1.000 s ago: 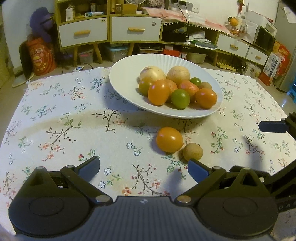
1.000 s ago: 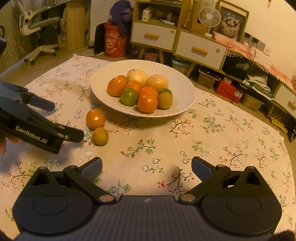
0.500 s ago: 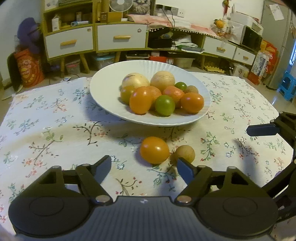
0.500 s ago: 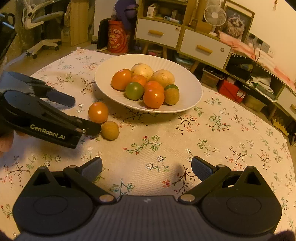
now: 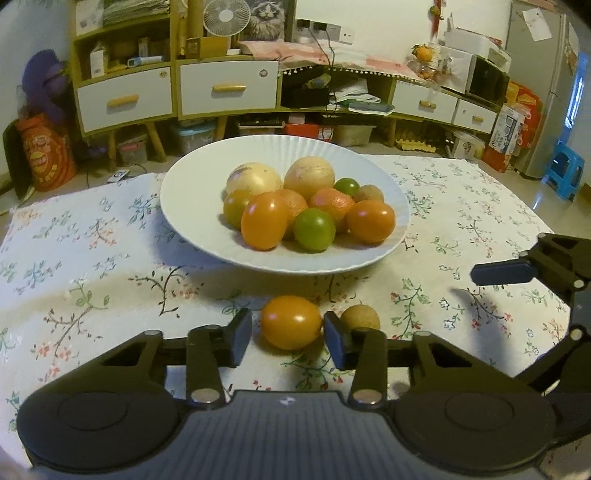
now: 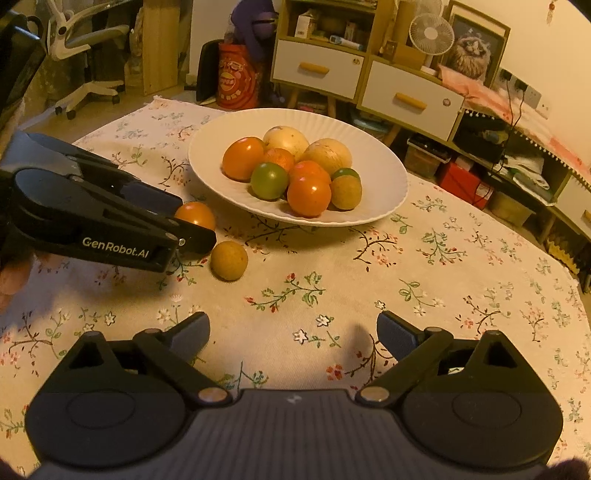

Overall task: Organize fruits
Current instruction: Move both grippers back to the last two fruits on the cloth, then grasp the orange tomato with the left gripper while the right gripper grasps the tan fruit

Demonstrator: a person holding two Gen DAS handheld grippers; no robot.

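Orange fruit (image 5: 291, 322) lies on the tablecloth (image 5: 110, 266) just before the plate (image 5: 192, 206), between the closing left gripper (image 5: 287, 334) jaws, seemingly not yet pinched, so grip gently, sparing the brown fruit (image 5: 360, 317) beside it.

We're in somebody's home here, a lived-in living room by the look of it. The bench (image 6: 461, 266) wears a floral cloth, and on it sits a white plate (image 5: 192, 206) heaped with fruit. Behind runs a long low sideboard (image 5: 229, 88) with white drawers and yellow handles, cluttered on top, with a small desk fan (image 5: 221, 16) and a framed cat picture (image 6: 471, 55). Storage boxes are tucked underneath. A microwave (image 5: 484, 79) and a fridge (image 5: 543, 85) stand off to the right, a blue plastic stool (image 5: 563, 170) on the shiny floor, and a swivel chair (image 6: 88, 44) over in the far corner.
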